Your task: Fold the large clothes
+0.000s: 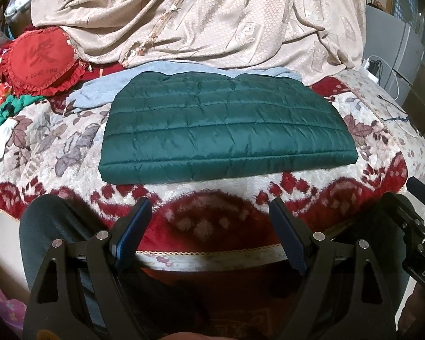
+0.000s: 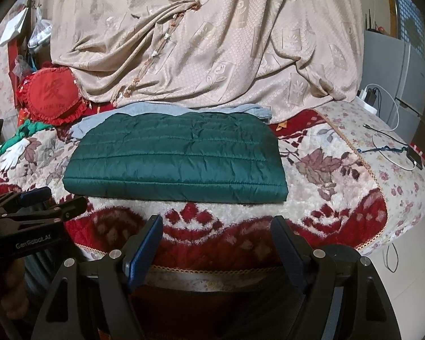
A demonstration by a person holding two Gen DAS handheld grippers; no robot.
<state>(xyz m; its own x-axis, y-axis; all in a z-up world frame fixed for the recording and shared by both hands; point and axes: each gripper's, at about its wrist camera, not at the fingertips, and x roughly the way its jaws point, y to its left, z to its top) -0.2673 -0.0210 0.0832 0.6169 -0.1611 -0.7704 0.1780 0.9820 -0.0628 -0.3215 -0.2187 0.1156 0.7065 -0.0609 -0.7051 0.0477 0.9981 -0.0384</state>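
A dark green quilted jacket lies folded into a flat rectangle on the floral red and cream blanket; it also shows in the right wrist view. A light grey garment lies under its far edge, also seen from the right. My left gripper is open and empty, held back from the jacket's near edge above the bed's front. My right gripper is open and empty, likewise short of the jacket. The left gripper shows at the left of the right wrist view, and the right gripper at the right edge of the left view.
A beige patterned drape hangs over the back of the bed. A red round cushion and a white glove lie at the left. A phone with cables lies at the right, near a grey cabinet.
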